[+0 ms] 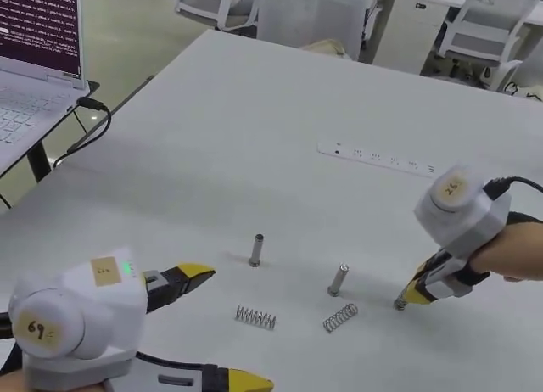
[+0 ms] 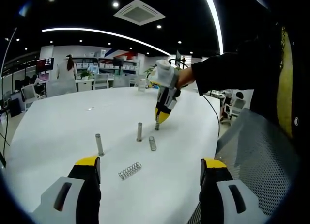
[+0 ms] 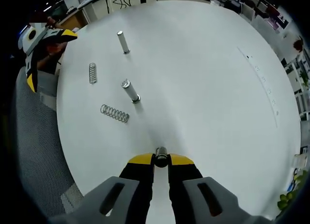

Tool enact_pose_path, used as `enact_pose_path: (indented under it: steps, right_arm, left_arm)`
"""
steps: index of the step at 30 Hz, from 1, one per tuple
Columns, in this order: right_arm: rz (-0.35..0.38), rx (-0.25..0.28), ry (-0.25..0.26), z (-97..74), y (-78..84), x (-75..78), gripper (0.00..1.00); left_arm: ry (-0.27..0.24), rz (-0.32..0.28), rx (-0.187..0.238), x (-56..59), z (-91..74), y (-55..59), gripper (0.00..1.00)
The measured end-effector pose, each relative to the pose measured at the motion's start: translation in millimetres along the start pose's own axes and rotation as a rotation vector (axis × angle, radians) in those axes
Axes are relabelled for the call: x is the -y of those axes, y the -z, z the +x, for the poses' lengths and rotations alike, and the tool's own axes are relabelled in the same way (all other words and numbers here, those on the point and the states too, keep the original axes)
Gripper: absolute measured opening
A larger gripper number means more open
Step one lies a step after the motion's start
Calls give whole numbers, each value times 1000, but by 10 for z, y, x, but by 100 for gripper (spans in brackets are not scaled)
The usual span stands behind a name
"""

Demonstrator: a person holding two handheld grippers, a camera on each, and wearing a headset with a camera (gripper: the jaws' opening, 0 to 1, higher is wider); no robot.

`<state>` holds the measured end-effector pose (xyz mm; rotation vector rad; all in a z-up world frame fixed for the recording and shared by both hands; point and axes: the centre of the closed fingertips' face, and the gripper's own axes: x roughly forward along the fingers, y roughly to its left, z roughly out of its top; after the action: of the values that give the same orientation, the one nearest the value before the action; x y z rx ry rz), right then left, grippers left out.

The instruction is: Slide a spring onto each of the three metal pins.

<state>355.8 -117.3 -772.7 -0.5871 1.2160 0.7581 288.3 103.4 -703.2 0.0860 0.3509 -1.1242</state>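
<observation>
Two lie loose: the left spring (image 1: 255,317) near the left pin (image 1: 256,249), and the middle spring (image 1: 340,317) just beside the middle pin (image 1: 338,279). Both pins stand upright and bare on the counter (image 1: 254,137). The right tongs (image 1: 409,297) are clenched on the third pin (image 3: 161,155), which seems to wear coils. The left tongs (image 2: 150,162) gape, grasping nothing. We should pinch a spring near one end, tip it upright, and centre its bore over a pin before letting go.
</observation>
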Motion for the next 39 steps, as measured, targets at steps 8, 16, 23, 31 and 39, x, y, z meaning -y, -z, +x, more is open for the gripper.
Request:
enact_pose_path:
  steps: [8,16,23,31,39]
  right_arm:
    - [18,7,-2,0,-14,7,9]
    - [7,20,4,-48,-10,-20,20]
    - [4,79,51,-217,-81,0,25]
    - [-7,168,98,-461,-235,-62,27]
    - [3,256,126,-695,-331,-150,27]
  left_arm:
    - [14,4,-5,35,36,2,81]
    - [26,5,-10,57,63,5,80]
    - [41,11,-10,86,107,-24,77]
    - [67,31,-25,126,206,-60,71]
    - [83,42,-32,58,334,-95,67]
